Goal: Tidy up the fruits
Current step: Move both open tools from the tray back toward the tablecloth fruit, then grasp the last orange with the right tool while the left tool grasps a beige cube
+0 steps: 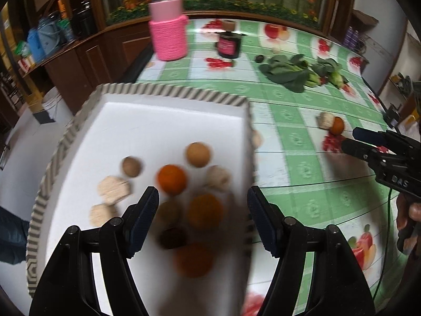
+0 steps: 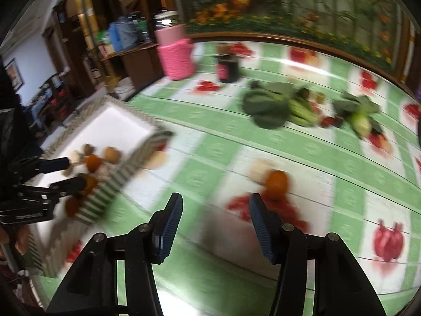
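Gripper (image 2: 214,226) near round orange fruit (image 2: 276,181)

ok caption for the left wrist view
Open left tongs over a tray of fruit; one orange remains on the table.

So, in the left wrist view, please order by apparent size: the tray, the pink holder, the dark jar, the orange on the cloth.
1. tray, by far the largest, also nearest
2. pink holder
3. dark jar
4. orange

The jar and holder stand farther off, so true sizes stay unsure.
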Demonstrator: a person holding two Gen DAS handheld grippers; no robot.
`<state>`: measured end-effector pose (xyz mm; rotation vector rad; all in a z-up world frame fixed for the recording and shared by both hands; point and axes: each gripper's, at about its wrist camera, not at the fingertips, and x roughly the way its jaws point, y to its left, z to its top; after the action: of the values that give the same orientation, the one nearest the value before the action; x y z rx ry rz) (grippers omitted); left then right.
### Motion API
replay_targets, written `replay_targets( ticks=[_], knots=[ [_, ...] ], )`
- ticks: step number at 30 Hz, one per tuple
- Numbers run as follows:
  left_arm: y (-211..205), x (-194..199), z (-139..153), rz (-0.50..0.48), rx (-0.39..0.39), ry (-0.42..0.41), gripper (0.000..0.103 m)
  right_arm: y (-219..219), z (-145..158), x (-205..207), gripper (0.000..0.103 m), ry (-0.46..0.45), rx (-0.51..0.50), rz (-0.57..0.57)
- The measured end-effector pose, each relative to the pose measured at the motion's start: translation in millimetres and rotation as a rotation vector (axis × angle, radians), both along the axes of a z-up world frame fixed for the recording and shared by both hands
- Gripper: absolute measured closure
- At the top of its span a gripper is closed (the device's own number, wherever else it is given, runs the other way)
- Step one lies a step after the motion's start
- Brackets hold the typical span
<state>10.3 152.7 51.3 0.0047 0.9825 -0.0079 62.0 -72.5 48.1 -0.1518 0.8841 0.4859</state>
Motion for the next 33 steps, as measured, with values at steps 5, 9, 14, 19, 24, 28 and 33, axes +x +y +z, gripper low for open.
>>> replay_targets(
  ticks=[5, 9, 14, 19, 24, 28, 33],
  knots=[
    [-31, 13, 1, -0.058, 0.006, 0.004, 0.034, -33, -10, 12, 0.048, 0.016, -0.004, -0.056],
    [-51, 23, 1, -0.093, 0.003, 0.010, 0.034, -41, -17, 22, 0.048, 0.017, -0.009, -0.054],
    [-68, 32, -1, -0.123, 0.000, 0.022, 0.034, -38, -24, 40, 0.048, 0.026, -0.006, -0.018],
    [-79, 44, -4, -0.138, -0.006, 0.030, 0.034, -30, -32, 52, 0.057, 0.033, -0.013, 0.020],
    [-90, 57, -6, -0.158, -0.034, 0.037, 0.034, -32, -34, 52, 0.071, 0.047, 0.005, 0.040],
    [-106, 67, -5, -0.192, -0.052, 0.031, 0.034, -48, -29, 44, 0.071, 0.043, 0.018, 0.010],
    [-134, 80, -4, -0.236, -0.060, 0.020, 0.034, -78, -23, 33, 0.071, 0.036, 0.046, -0.049]
  ],
)
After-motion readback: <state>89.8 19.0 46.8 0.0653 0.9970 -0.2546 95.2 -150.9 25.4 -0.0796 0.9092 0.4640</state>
